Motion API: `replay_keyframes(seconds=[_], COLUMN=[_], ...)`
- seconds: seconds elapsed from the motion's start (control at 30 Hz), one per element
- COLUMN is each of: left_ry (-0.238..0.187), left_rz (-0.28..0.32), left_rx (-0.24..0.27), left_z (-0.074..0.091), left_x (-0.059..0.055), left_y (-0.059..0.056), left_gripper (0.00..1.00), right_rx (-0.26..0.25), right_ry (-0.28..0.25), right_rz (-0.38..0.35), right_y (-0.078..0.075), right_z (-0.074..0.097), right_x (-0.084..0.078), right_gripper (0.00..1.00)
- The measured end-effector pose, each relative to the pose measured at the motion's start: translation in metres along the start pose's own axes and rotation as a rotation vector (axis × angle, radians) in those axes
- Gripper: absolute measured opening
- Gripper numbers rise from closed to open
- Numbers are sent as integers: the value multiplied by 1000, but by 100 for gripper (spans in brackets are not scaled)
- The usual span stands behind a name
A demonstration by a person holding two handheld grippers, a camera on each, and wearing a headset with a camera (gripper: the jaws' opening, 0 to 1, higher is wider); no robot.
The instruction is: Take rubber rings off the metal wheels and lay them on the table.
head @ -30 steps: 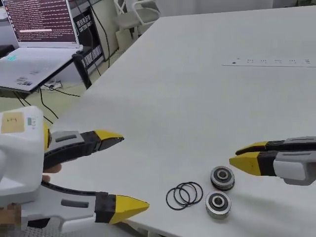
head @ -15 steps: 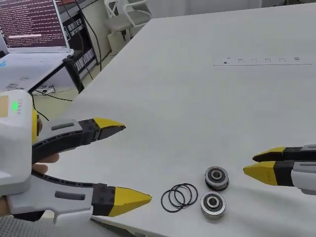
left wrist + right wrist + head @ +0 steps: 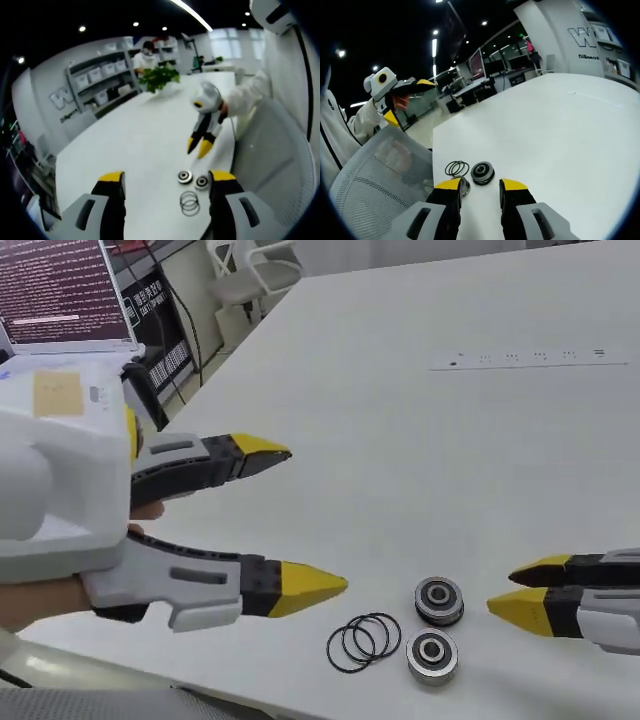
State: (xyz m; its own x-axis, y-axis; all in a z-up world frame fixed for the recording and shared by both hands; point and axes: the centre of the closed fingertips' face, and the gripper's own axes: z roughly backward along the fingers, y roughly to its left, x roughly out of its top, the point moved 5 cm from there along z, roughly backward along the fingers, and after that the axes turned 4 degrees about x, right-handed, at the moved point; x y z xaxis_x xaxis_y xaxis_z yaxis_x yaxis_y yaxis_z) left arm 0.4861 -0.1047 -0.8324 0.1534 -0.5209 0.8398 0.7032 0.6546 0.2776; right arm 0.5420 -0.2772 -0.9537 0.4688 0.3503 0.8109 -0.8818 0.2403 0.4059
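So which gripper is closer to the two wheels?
Right. The right gripper hangs just beside the wheels; the left gripper is farther off, beyond the rings.

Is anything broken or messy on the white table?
Nothing stands out. The thin black rubber rings lie flat in a small overlapping bunch on the white table, beside the farther round metal wheel and the nearer round metal wheel. Nothing looks broken.

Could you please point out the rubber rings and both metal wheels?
rubber rings [image 3: 363, 640], head view, middle of the cluster
farther metal wheel [image 3: 438, 599], head view, its hub
nearer metal wheel [image 3: 432, 655], head view, its hub
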Motion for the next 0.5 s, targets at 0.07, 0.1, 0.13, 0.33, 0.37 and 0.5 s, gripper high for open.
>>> replay_keyframes(seconds=[0.07, 0.1, 0.13, 0.33, 0.37, 0.5], left_ry=[-2, -5, -7, -20, -19, -16], left_rz=[-14, -20, -21, -28, -29, -44], left_rx=[-14, -24, -29, -70, -74, -103], left_z=[-7, -11, -13, -31, -34, -47], left_x=[3, 5, 6, 10, 10, 11], left_y=[-1, -1, -2, -6, -6, -11], left_gripper=[68, 67, 67, 65, 65, 63], right_rx=[-3, -4, -6, -28, -32, -44], right_ry=[5, 5, 9, 15, 14, 17], right_rz=[-1, 0, 5, 59, 66, 90], right_y=[-1, -1, -1, -3, -3, -6], right_z=[-3, -4, -5, -8, -9, -12], right_x=[-2, -2, -3, -3, -2, -2], right_gripper=[28, 28, 28, 32, 32, 31])
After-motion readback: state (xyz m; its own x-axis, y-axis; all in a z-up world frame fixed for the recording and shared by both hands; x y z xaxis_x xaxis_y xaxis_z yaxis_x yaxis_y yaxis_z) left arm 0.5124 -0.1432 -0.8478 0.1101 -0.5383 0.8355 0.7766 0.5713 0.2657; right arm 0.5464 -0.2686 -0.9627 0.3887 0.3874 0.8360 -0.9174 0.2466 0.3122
